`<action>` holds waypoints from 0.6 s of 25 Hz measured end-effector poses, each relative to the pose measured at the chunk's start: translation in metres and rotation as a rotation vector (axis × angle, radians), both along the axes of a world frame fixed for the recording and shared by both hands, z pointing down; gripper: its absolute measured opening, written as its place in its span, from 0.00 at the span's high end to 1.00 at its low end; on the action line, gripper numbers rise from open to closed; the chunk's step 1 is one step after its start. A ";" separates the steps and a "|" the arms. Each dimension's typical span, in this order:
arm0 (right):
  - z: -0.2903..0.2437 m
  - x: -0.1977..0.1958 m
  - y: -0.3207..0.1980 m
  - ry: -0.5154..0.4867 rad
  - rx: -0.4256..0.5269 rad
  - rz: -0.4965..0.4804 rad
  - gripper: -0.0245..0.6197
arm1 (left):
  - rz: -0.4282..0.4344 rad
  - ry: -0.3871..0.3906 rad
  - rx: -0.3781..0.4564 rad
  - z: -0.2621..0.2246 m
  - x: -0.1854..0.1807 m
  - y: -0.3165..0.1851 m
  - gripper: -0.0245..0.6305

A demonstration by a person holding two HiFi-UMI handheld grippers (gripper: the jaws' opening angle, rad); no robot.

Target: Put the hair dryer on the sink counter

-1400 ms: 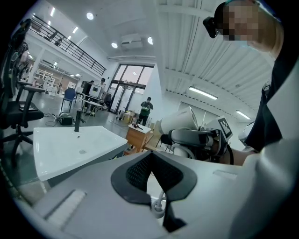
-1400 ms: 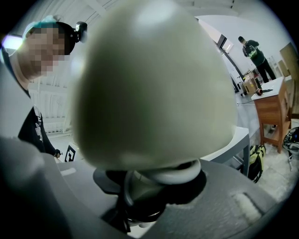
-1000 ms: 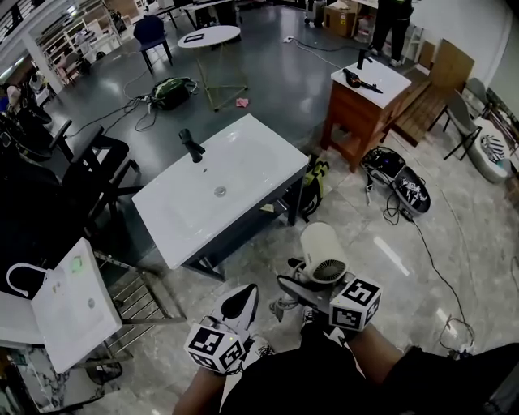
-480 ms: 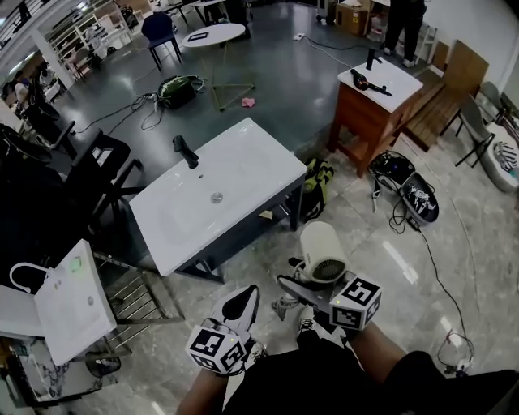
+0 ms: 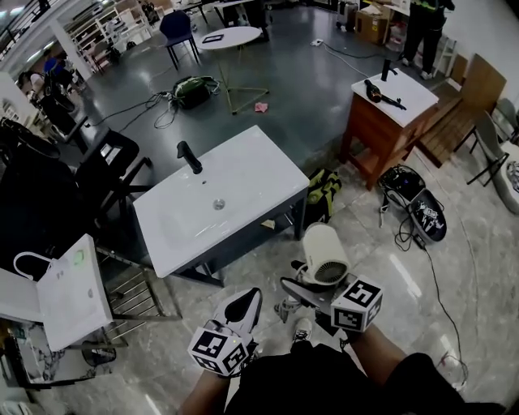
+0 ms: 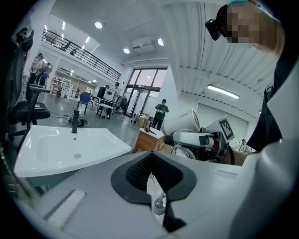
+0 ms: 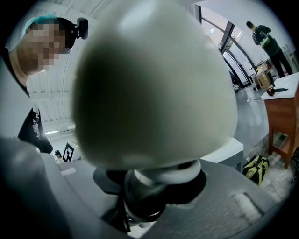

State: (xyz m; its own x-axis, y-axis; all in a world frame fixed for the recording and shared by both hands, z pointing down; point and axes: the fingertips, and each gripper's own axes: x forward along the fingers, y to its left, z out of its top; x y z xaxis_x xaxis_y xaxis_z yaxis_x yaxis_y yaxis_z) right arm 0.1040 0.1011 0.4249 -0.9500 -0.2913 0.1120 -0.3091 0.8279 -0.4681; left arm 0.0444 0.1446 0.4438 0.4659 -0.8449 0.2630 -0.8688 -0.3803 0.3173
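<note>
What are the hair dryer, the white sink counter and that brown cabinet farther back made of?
The hair dryer is likely cream plastic, matte and smoothly moulded. The sink counter is probably glazed ceramic or cast stone: glossy white, with basin and top in one seamless piece. The cabinet looks like reddish-brown wood by its colour, perhaps veneer.

Hair dryer [image 5: 323, 253] nearer sink counter [image 5: 258, 172]

This is a large open lab or testing hall, not a bathroom. A freestanding sink counter [image 5: 243, 174] and a wooden vanity [image 5: 377, 130] stand on bare floor among loose cables [image 5: 134, 109], office chairs [image 5: 113, 158] and storage racks [image 5: 122, 16].
</note>
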 end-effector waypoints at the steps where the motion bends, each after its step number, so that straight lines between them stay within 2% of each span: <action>1: 0.000 0.003 -0.002 0.000 0.000 -0.006 0.65 | -0.005 -0.002 0.001 -0.001 0.003 -0.002 0.96; 15: -0.005 0.022 -0.021 -0.008 0.000 -0.036 0.65 | -0.043 -0.028 -0.001 -0.007 0.018 -0.012 0.96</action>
State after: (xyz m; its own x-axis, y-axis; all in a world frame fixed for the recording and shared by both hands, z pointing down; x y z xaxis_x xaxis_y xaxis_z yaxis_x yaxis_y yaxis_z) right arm 0.1263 0.0803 0.4200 -0.9607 -0.2573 0.1044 -0.2756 0.8385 -0.4700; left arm 0.0629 0.1328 0.4363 0.4215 -0.8637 0.2764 -0.8929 -0.3420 0.2930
